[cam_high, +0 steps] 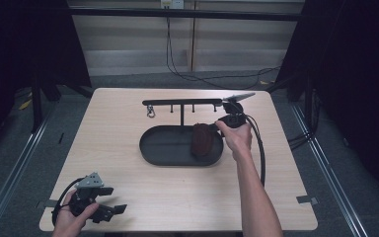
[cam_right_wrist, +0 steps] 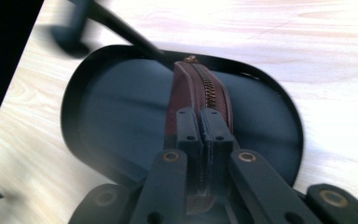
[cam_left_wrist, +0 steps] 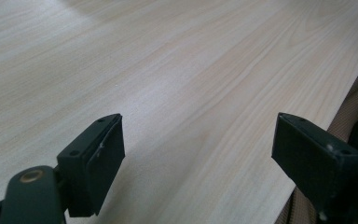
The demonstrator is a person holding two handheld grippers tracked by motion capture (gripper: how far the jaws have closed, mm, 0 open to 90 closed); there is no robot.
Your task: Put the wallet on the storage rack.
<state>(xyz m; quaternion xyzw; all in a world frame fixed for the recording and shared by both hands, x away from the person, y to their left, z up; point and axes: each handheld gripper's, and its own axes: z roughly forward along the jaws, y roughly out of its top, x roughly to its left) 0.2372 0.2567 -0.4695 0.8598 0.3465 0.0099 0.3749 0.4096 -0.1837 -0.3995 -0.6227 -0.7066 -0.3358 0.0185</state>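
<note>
My right gripper (cam_right_wrist: 203,122) has its jaws pinched together on the brown zip pouch (cam_right_wrist: 200,91), held over the right end of the black oval tray (cam_high: 164,148), mid-frame. My left gripper (cam_high: 109,205) sits lower left, jaws wide apart, nothing between. Beyond the tray stands the hook rack (cam_high: 181,102).

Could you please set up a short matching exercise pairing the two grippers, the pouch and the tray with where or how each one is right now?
Things:
1. left gripper
2. right gripper
3. brown zipped pouch
4. black oval tray

States:
A. lies at the middle of the table, under the hook stand
B. jaws wide apart over bare wood at the near left corner
C. at the tray's right end, zip on top
D. jaws shut on the pouch

Pairs: 1-B, 2-D, 3-C, 4-A
</note>
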